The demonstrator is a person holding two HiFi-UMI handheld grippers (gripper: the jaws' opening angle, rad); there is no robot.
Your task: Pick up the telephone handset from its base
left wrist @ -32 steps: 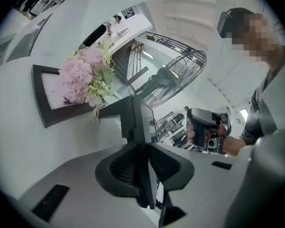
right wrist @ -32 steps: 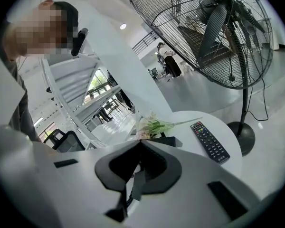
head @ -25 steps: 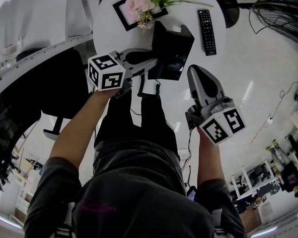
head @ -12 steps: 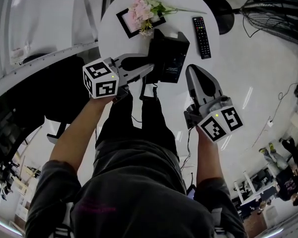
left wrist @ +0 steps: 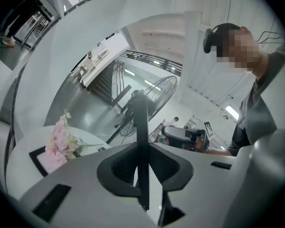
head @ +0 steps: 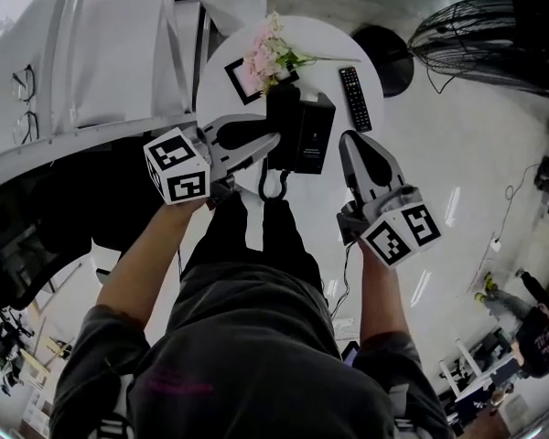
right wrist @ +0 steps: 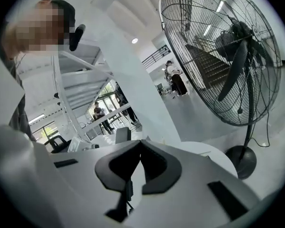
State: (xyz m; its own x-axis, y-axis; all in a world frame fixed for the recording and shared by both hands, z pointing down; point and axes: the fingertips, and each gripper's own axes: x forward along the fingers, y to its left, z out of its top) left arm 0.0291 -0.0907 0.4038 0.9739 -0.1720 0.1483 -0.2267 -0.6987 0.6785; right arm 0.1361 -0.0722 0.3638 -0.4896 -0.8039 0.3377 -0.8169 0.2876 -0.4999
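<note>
My left gripper [head: 267,142] is shut on the black telephone handset [head: 281,117], which is held above the round white table [head: 331,37]. In the left gripper view the handset [left wrist: 141,127] is a thin black bar standing upright between the jaws of the left gripper [left wrist: 143,165]. The black telephone base [head: 315,135] stands on the table just right of the handset. A coiled cord [head: 273,187] hangs below the handset. My right gripper [head: 351,144] hovers right of the base and touches nothing. In its own view the right gripper [right wrist: 140,145] has its jaws together with nothing between them.
On the table lie pink flowers [head: 267,51], a black picture frame [head: 245,79] and a black remote [head: 354,99]. A large floor fan [head: 480,33] stands at the back right, and its dark foot [head: 384,48] is behind the table. The fan [right wrist: 228,51] fills the right gripper view.
Both grippers have risen. The handset has come up with the left gripper, and the cord now hangs in a loop. The table looks smaller and farther below.
</note>
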